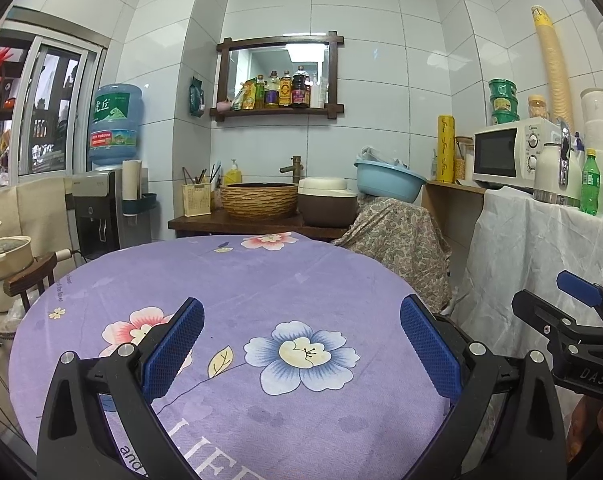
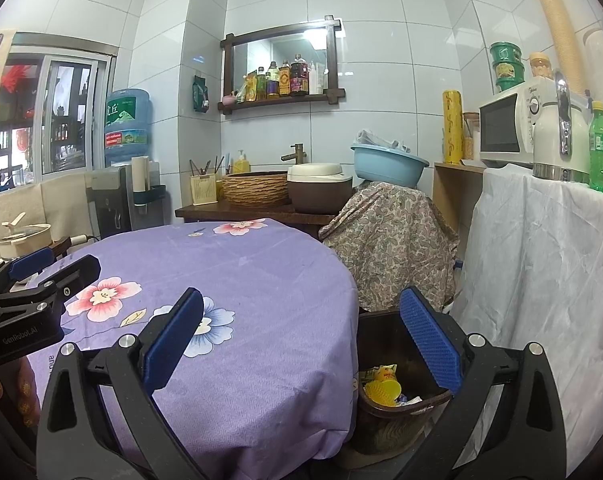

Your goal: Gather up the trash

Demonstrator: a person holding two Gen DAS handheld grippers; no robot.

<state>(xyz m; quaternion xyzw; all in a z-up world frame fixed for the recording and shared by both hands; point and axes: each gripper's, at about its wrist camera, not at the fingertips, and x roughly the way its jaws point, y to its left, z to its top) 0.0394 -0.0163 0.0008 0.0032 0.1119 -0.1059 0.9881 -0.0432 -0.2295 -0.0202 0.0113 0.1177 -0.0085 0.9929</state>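
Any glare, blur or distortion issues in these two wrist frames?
Left wrist view: heavy fisheye bending of the wall tiles, dark vignette corners, ceiling light glaring in the mirror; the tablecloth is sharp and evenly lit. Right wrist view: same curvature and mirror glare; the window looks bright, the trash bin interior shadowed but legible.

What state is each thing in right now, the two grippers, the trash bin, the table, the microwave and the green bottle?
Left gripper: jaws open, holding nothing, above the table.
Right gripper: jaws open, holding nothing, over the table edge and bin.
Trash bin: open-topped, upright beside the table, yellow wrappers inside.
Table: covered by a purple floral cloth, no trash visible on it.
Microwave: door shut.
Green bottle: upright, capped.
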